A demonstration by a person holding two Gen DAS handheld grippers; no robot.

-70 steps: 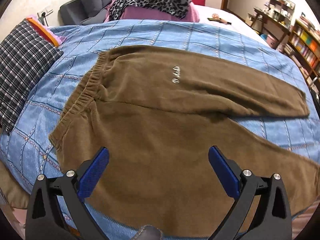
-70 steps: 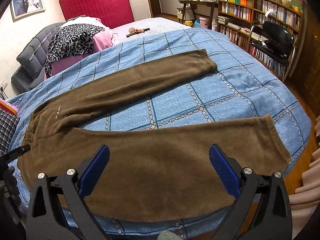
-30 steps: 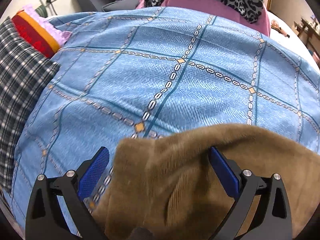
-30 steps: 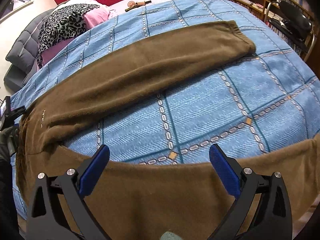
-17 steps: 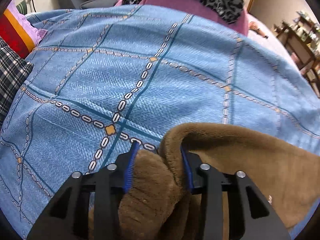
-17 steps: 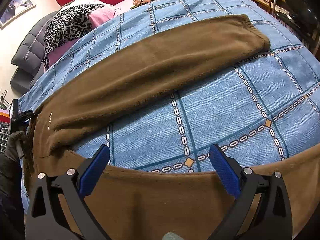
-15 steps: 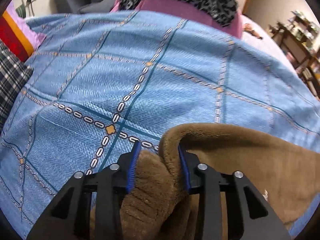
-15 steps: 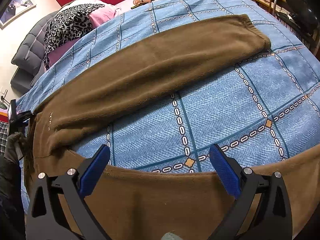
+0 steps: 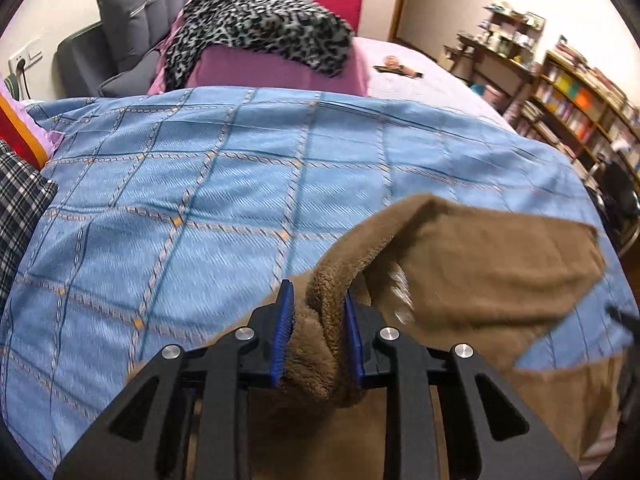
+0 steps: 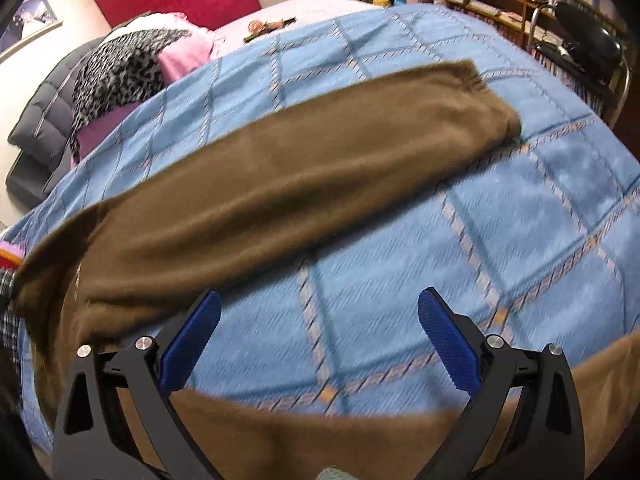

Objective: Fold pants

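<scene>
My left gripper (image 9: 318, 322) clenches the brown fleece pants (image 9: 472, 272); right gripper (image 10: 318, 340) gapes over bare blue checked bedspread (image 10: 400, 272), cuff blurry.

Left gripper (image 9: 318, 322) pinches a bunched fold of brown pants (image 9: 480, 264) above the blue bedspread (image 9: 180, 200).

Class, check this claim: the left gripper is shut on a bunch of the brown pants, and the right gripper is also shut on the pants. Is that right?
Not quite. The left gripper is shut on the brown pants, but the right gripper is open: the right wrist view shows its blue fingers spread wide, clamping nothing.
</scene>
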